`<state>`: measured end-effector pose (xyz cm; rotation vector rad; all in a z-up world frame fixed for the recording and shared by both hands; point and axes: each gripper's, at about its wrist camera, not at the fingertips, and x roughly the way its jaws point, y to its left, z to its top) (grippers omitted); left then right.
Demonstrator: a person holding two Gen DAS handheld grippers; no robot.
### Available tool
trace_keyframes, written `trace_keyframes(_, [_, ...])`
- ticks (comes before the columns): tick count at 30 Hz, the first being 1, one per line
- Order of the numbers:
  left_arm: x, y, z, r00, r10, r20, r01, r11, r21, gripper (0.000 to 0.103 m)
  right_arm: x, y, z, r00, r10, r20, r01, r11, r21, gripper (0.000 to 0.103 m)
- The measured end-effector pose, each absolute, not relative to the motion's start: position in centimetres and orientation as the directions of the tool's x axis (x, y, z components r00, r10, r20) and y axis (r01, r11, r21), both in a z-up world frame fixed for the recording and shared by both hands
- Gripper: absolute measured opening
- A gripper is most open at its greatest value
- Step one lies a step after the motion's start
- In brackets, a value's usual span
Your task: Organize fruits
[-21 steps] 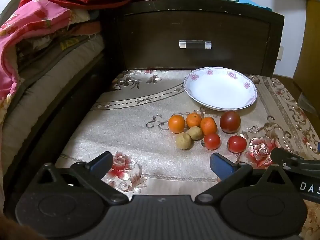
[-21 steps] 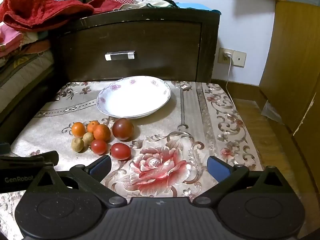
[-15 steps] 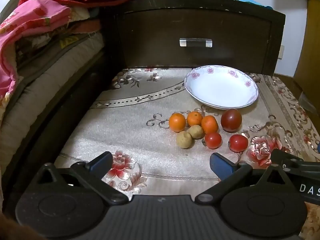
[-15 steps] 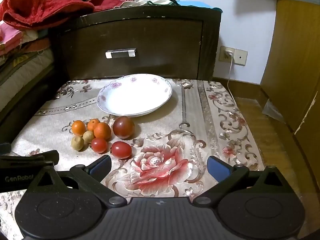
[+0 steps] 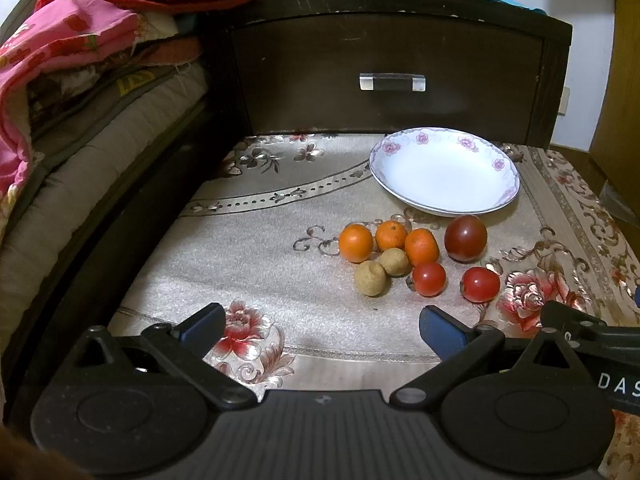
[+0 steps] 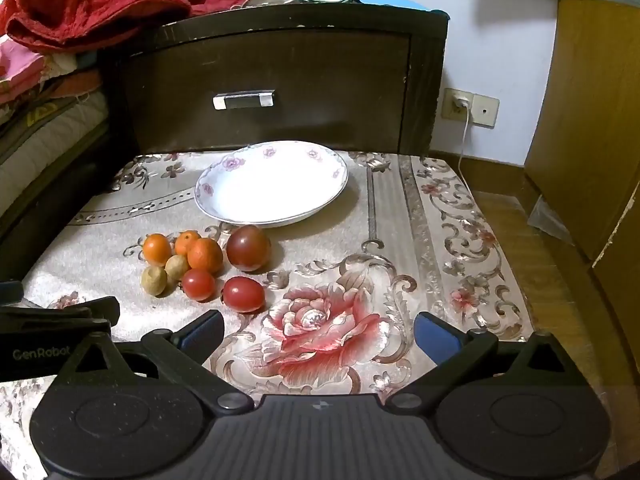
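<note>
Both my tongs are spread wide and hold nothing: the left gripper [image 5: 320, 326] and the right gripper [image 6: 318, 332] sit low in their frames. Above them, at centre, all the fruits [image 5: 414, 254] lie in a cluster on the cloth [image 5: 256, 240]. The plate [image 5: 444, 172] behind is bare, so I judge nothing is organized yet.

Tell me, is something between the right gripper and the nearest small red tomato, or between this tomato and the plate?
Nothing lies between the open right gripper and the small red tomato. Toward the white floral plate, the large dark tomato sits on the straight path, so lift over it.
</note>
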<state>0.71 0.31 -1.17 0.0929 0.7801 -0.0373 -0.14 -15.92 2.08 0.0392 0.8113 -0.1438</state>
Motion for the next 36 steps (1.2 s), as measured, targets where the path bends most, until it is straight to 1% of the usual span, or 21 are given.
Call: trace_keyframes(36, [0.94,0.27,-1.33,0.71,0.008,-0.704,0.072,0.994,0.084,0.103,0.05,-15.63,1.96,0.679,-0.11,-0.726,0.127,0.991,-0.032,0.096])
